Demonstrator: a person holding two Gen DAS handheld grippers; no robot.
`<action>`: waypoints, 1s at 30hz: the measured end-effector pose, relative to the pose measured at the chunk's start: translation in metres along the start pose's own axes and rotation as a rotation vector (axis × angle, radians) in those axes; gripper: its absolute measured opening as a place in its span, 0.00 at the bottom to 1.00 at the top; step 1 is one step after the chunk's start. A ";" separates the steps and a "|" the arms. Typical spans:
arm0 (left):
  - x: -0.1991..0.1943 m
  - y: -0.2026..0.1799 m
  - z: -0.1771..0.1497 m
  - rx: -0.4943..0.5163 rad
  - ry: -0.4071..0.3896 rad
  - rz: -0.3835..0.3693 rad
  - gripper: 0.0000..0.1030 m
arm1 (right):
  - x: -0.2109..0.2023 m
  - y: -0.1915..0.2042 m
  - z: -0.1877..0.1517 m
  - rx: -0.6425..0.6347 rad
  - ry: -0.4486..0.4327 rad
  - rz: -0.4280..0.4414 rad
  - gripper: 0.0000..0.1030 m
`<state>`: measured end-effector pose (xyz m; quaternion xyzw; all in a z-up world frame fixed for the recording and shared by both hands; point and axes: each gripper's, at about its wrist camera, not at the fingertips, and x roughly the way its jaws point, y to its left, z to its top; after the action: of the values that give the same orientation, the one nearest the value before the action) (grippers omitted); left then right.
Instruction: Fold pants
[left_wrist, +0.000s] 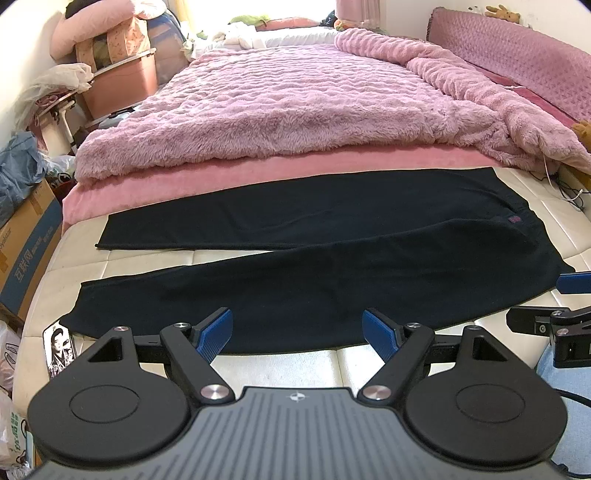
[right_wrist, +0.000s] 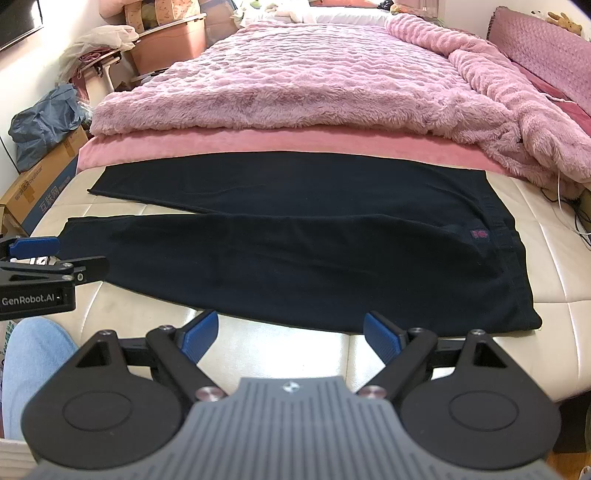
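Pants (left_wrist: 295, 258) lie flat across mid-frame on the bed (left_wrist: 369, 365) in my left view, my left tongs (left_wrist: 297, 334) released at lower centre. Right view: my right tongs (right_wrist: 291, 338) released too, just below the pants' hem edge.

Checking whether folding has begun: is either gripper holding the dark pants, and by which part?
Nothing is held. The left gripper and right gripper are both open, and the dark navy fabric pants lie flat on the cream quilted mattress.
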<state>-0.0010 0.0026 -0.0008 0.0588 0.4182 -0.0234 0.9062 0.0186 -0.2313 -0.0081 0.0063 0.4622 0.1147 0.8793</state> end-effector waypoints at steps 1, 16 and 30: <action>0.000 0.000 0.000 0.000 -0.001 0.000 0.91 | 0.000 0.000 0.000 0.000 0.000 0.001 0.80; -0.007 -0.001 0.002 0.002 -0.014 -0.008 0.91 | -0.005 0.003 0.000 -0.014 -0.009 0.000 0.80; -0.009 0.000 0.001 0.002 -0.023 -0.011 0.91 | -0.009 0.003 0.000 -0.017 -0.018 0.001 0.80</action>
<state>-0.0061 0.0024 0.0066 0.0569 0.4081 -0.0295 0.9107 0.0130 -0.2301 0.0000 0.0000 0.4533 0.1191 0.8834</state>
